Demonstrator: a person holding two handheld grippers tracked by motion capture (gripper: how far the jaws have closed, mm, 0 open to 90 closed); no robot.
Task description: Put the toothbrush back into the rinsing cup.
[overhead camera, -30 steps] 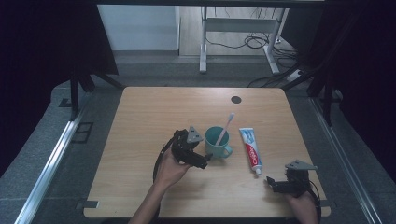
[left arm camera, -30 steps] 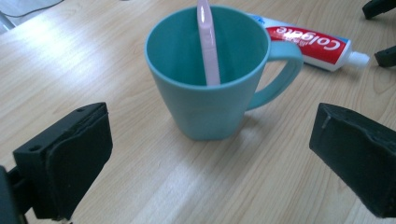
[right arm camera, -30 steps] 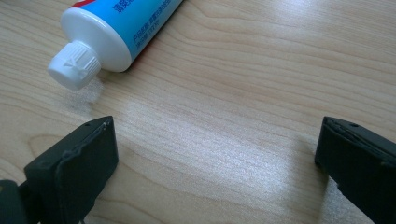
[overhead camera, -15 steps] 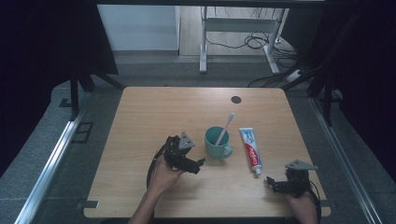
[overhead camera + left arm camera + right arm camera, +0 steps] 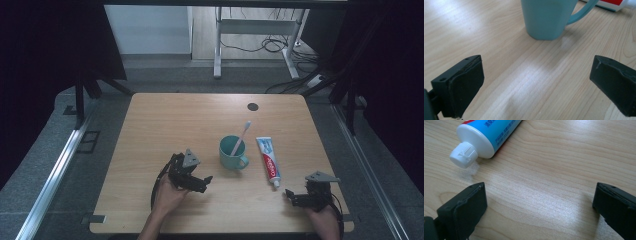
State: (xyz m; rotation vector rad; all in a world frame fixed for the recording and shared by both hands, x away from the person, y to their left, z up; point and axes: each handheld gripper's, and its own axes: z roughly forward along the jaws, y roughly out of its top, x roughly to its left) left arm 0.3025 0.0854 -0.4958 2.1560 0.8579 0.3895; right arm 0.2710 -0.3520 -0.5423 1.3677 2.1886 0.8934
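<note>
Mug (image 5: 232, 152), teal, stands upright right of centre in the high view, on the wooden tabletop (image 5: 165, 120); a white toothbrush (image 5: 242, 136) leans inside it, head up; handle points toward the lower right of the frame. Toothpaste tube (image 5: 268, 161) lies flat just right of the mug, apart from it, white cap toward the bottom edge. Left gripper (image 5: 200, 182) sits lower left of the mug, jaws spread wide, holding nothing; mug base appears at the top of its view. Right gripper (image 5: 291, 196) rests at lower right, jaws wide, empty; tube cap (image 5: 464, 154) lies upper left in its view.
</note>
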